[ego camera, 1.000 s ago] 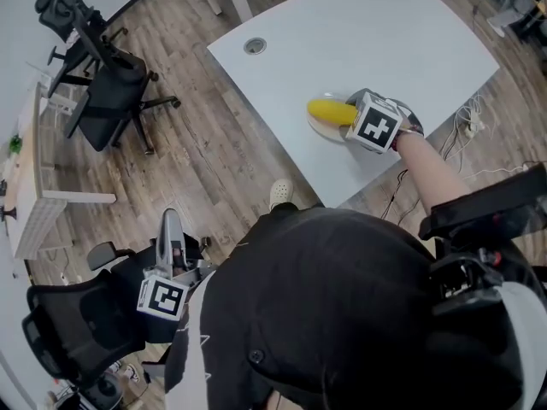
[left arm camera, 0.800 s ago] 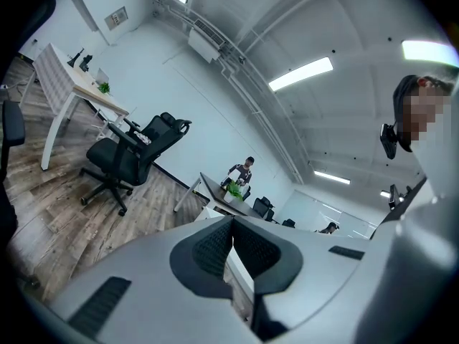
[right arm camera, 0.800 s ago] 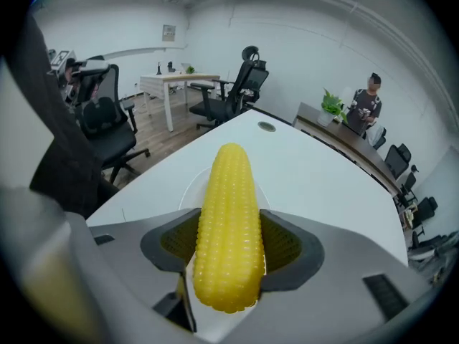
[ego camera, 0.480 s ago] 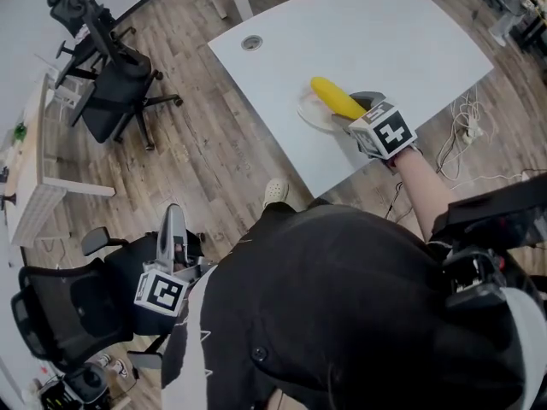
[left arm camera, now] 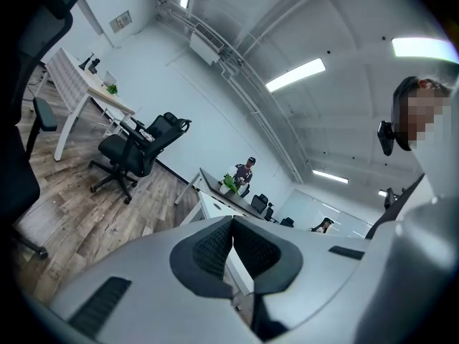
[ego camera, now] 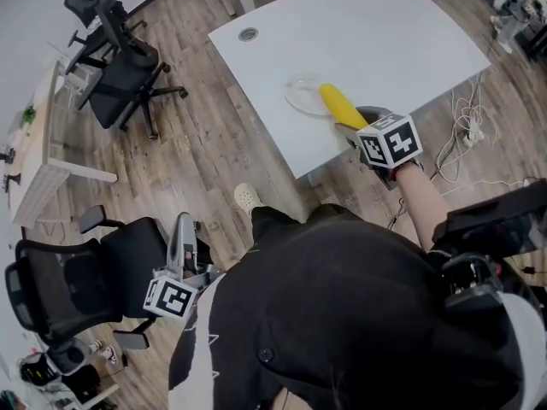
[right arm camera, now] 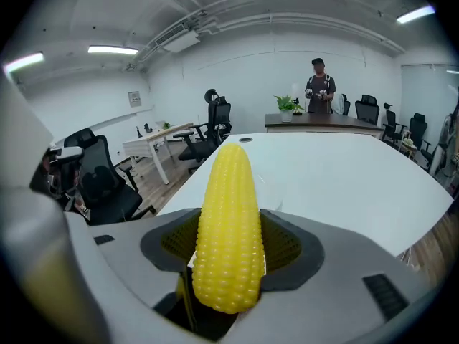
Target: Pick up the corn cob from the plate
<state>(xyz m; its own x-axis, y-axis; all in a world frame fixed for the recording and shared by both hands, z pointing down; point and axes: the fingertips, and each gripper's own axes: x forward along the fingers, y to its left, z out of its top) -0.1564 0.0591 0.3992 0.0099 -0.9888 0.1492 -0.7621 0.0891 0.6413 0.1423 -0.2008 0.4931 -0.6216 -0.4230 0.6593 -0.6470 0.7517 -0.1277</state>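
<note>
A yellow corn cob (ego camera: 342, 107) (right arm camera: 228, 228) is clamped between the jaws of my right gripper (ego camera: 356, 129) (right arm camera: 229, 253), lifted above the white table's (ego camera: 402, 32) near edge. Its tip reaches over the rim of a clear plate (ego camera: 302, 95) that lies bare on the table. My left gripper (ego camera: 182, 250) (left arm camera: 231, 248) hangs low at my left side, away from the table, its jaws pressed together on nothing.
Black office chairs stand on the wooden floor: one (ego camera: 124, 71) at the far left, one (ego camera: 85, 280) close to my left gripper. A white desk (ego camera: 38, 156) is at the left edge. Cables (ego camera: 466, 126) trail by the table's right side.
My right gripper has risen and pulled back toward the table's near edge with the corn cob, which has left the plate. The left gripper has stayed low at my side.
</note>
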